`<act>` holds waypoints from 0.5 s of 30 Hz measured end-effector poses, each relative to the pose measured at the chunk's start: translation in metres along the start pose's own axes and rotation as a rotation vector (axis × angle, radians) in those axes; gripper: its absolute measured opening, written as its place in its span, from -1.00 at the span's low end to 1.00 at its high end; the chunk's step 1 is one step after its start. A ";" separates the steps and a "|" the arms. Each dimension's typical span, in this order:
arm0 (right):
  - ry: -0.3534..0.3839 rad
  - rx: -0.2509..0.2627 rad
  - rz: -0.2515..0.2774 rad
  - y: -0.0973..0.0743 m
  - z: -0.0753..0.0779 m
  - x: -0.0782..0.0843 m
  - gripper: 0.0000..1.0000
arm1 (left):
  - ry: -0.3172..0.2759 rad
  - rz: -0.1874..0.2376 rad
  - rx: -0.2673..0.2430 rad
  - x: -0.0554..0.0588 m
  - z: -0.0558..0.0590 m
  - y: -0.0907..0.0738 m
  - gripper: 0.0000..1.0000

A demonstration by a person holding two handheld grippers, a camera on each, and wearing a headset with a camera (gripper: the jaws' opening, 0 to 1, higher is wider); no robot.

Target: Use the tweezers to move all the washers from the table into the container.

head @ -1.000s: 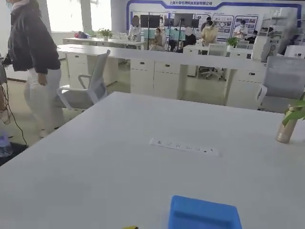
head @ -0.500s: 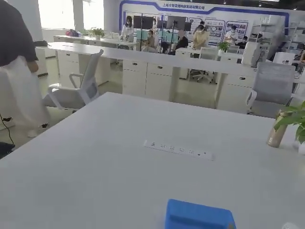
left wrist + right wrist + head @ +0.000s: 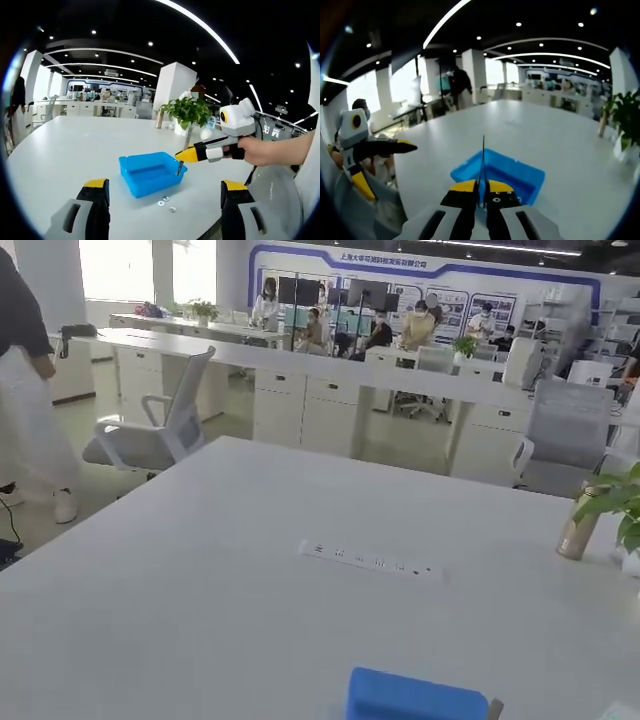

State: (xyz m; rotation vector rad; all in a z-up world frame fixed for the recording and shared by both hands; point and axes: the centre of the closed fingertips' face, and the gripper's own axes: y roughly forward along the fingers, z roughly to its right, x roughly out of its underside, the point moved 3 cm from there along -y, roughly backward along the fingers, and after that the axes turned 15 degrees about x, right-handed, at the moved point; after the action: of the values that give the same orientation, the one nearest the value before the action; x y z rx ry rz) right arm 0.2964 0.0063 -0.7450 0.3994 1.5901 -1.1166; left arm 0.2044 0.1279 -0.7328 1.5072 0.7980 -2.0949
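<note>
Table (image 3: 250,570): a broad white top is seen in the head view; all the task items are carried on it.
Bystander (image 3: 25,390): a person in a dark top and white trousers is seen at the left edge of the head view, well apart from the table.
Chair (image 3: 160,430): a white office chair is placed beyond the table's far left corner.
Container (image 3: 415,698): a blue open tray is set near the table's close edge. In the left gripper view it (image 3: 150,172) is framed between the jaws.
Plant (image 3: 187,111): a leafy pot plant is stood on the table beyond the container.
Left gripper (image 3: 165,187): its jaws are spread wide and nothing is held. It is raised off the table, short of the container.
Right gripper (image 3: 181,156): it is clamped on the tweezers and carried by a hand (image 3: 260,150) above the container's right corner.
Power strip (image 3: 370,561): a white strip is laid flat mid-table, beyond the container.
Bottle (image 3: 578,530): a metal-coloured bottle is stood just beside the plant.
Tweezers (image 3: 179,167): they are pointed down over the container's right rim. Whether a washer is pinched cannot be told.
Washers (image 3: 165,201): three small rings are seen lying on the table just beside the container's near side, outside it.
</note>
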 end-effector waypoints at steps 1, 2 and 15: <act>0.000 -0.003 0.003 0.002 0.000 -0.003 -0.94 | 0.005 -0.002 -0.003 0.000 -0.001 0.000 0.89; 0.001 -0.004 0.004 0.003 0.000 -0.005 -0.94 | 0.005 -0.001 -0.005 0.000 -0.001 0.000 0.89; 0.073 0.012 0.004 0.036 0.027 -0.016 -0.94 | 0.005 0.004 -0.015 0.001 -0.003 -0.001 0.88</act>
State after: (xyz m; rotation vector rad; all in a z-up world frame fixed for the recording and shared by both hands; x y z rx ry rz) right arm 0.3441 0.0070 -0.7463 0.4550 1.6462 -1.1198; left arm 0.2055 0.1301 -0.7340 1.5061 0.8106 -2.0787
